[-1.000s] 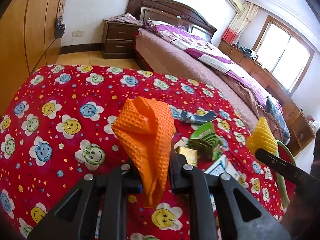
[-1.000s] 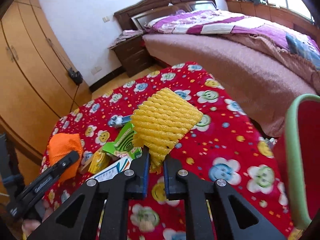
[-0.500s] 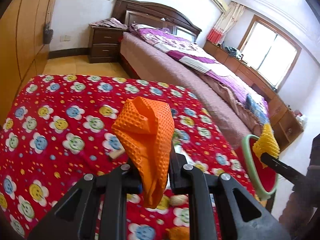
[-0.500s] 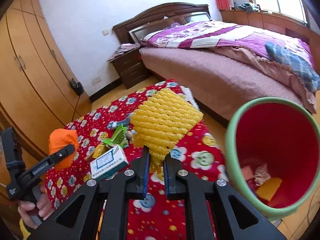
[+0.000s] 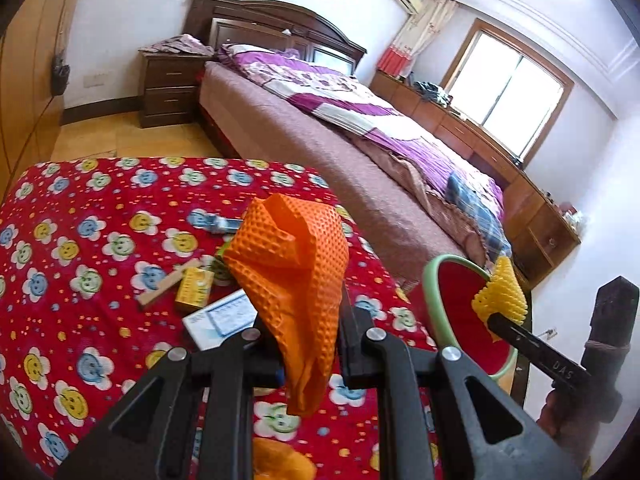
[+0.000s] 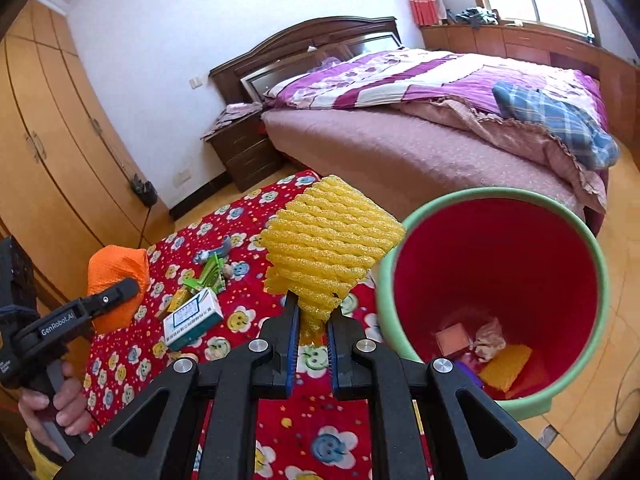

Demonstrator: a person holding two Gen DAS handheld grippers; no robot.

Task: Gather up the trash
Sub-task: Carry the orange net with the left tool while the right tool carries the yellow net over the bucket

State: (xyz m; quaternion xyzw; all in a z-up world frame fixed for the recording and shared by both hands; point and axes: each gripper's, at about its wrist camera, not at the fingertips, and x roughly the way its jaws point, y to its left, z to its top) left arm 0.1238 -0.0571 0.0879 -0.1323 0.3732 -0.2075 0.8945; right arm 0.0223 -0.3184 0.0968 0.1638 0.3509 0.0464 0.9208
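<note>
Right now the left gripper [image 5: 310,344] is clamped on an orange foam net [image 5: 292,276], its fingers nearly together with the net's lower end pinched between them; the bulk of the net stands up above the fingertips toward 12 o'clock, and a loose tail hangs below them toward 6 o'clock. The right gripper [image 6: 312,320] is closed tight on a yellow foam net [image 6: 330,248], gripping its narrow bottom end, while the wide ribbed part fans out above the fingers at 12 o'clock.

From the right wrist view, a red bin [image 6: 592,264] with a green rim stands on the floor at 3 o'clock of the yellow net, just beside it, and some scraps lie at its bottom. The yellow net's right edge overlaps the bin's rim in this view; whether they touch I cannot tell.

On the table, covered by a red flowered cloth [image 5: 80,260], more rubbish lies at 9 o'clock of the orange net: a yellow box [image 5: 194,290], a white box [image 5: 222,320], and a wooden stick [image 5: 168,284]. A hand [image 6: 56,404] holds the left gripper's handle.
</note>
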